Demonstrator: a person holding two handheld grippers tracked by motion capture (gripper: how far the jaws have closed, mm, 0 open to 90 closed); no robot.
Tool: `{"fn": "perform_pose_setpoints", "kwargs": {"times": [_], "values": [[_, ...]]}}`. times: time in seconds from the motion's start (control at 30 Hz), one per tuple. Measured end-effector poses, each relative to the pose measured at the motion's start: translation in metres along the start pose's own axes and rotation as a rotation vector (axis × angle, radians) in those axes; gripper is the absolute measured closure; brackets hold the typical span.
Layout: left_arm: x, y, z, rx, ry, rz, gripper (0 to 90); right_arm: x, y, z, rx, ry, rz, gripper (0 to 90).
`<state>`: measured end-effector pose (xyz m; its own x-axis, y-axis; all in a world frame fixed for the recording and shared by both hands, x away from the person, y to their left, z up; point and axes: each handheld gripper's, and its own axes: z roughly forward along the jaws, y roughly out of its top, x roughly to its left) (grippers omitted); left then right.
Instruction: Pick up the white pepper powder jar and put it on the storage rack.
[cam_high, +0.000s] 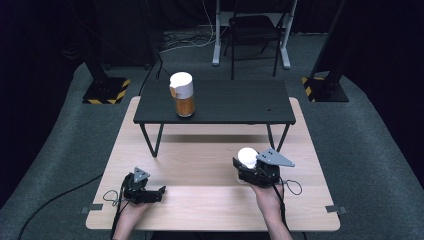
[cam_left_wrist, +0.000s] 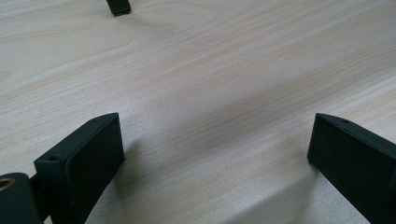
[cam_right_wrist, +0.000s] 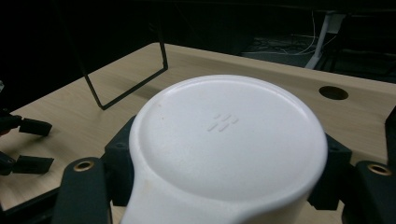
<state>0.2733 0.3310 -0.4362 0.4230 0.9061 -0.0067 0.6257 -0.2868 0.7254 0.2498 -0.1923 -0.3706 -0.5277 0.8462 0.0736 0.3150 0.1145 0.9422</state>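
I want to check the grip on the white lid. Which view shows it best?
The right gripper view: the white lid is seen close up, with the right gripper shut on its sides. The high view shows the lid small in that gripper. The left gripper view shows bare tabletop.

Lid: we are seeing a round white lid (cam_right_wrist: 229, 154) lying flat-side up, a small embossed mark at its centre.
Right gripper (cam_right_wrist: 224, 186): its jaws are pressing the lid's rim at nine and three o'clock.
Table: the pale wooden table (cam_right_wrist: 261, 70) is stretching toward twelve o'clock, with a round hole (cam_right_wrist: 333, 92) at two o'clock.
Other gripper: black jaws (cam_right_wrist: 28, 144) are sitting parted at nine o'clock.
Frame: a thin black leg frame (cam_right_wrist: 135, 79) is standing at eleven o'clock.
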Motion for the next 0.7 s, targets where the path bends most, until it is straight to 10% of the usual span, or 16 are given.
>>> {"fn": "perform_pose_setpoints", "kwargs": {"times": [0.7], "values": [[0.000, 0.000, 0.000, 0.000, 0.000, 0.000, 3.1, -0.016, 0.036, -0.018, -0.024, -0.017, -0.008, 29.0]]}}
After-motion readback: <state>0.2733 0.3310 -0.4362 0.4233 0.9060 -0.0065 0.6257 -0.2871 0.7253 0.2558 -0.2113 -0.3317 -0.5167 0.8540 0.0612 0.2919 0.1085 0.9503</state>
